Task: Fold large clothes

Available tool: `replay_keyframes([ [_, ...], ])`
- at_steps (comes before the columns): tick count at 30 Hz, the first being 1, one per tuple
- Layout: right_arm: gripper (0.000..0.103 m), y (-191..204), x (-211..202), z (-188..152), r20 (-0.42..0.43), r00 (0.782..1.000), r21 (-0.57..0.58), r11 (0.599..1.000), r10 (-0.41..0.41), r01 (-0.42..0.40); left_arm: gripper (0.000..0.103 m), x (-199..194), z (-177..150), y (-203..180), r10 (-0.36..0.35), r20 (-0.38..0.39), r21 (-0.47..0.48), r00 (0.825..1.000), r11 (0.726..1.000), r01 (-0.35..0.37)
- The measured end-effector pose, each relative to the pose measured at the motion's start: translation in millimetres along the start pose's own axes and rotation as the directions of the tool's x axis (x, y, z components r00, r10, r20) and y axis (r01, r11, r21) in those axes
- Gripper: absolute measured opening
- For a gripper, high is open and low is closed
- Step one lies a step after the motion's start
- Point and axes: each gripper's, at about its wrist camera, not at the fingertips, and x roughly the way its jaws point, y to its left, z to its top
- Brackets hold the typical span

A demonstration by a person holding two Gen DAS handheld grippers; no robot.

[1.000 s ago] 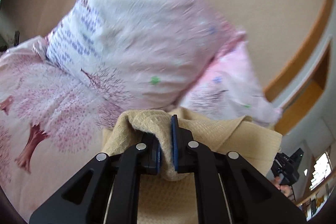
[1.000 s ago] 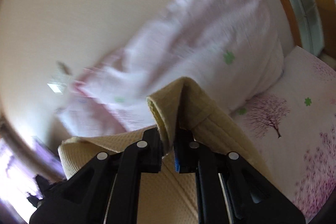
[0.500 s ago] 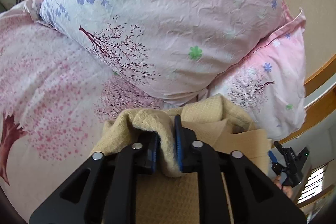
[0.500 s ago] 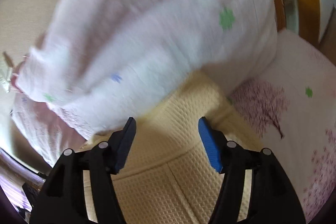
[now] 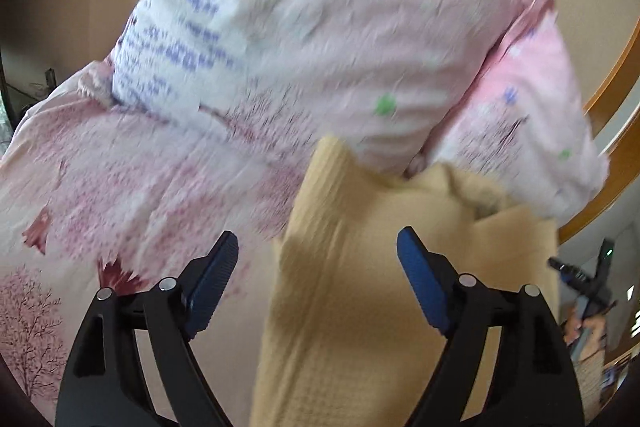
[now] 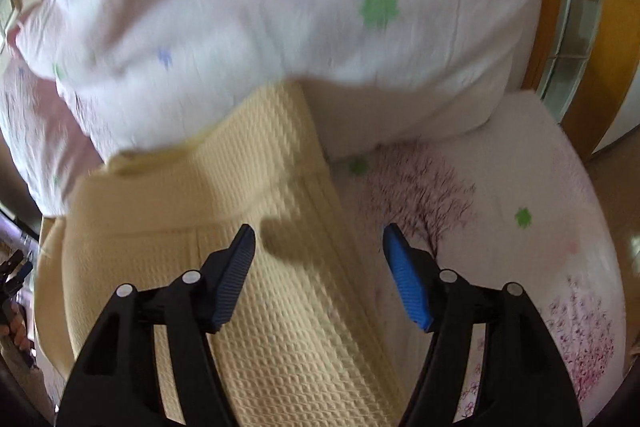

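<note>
A beige waffle-knit garment (image 5: 360, 267) lies folded on the bed, its far end against the pillows. It also shows in the right wrist view (image 6: 248, 227). My left gripper (image 5: 316, 283) is open and empty, its jaws wide apart over the garment's left edge. My right gripper (image 6: 320, 275) is open and empty over the garment's right edge. Both views are blurred by motion.
Two pink floral pillows (image 5: 320, 27) lean at the head of the bed, also seen in the right wrist view (image 6: 280, 7). The pink cherry-tree sheet (image 5: 100, 167) covers the bed. A wooden headboard rail (image 6: 548, 7) runs behind. The other gripper (image 5: 580, 275) shows at right.
My left gripper has opened and let go of the garment, which now lies flat. My right gripper, open half a second ago, has pulled back slightly.
</note>
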Motion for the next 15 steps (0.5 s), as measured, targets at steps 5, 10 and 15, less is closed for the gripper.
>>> replay_keyframes([
  [5,0.016,-2,9,-8,-0.014,0.997,0.044,0.996,0.079,-0.078,0.065,19,-14,-2,0.046,-0.061,0.044,0.997,0.998,-0.043],
  [10,0.011,-12,-1,-19,0.033,0.997,0.132,0.988,0.072,-0.076,0.022,20,-19,4,0.000,-0.046,0.009,0.999,1.000,0.000],
  [15,0.011,-18,27,-30,-0.076,0.997,0.207,0.978,-0.013,0.028,0.009,18,-30,15,0.030,-0.006,-0.055,1.000,0.998,-0.030],
])
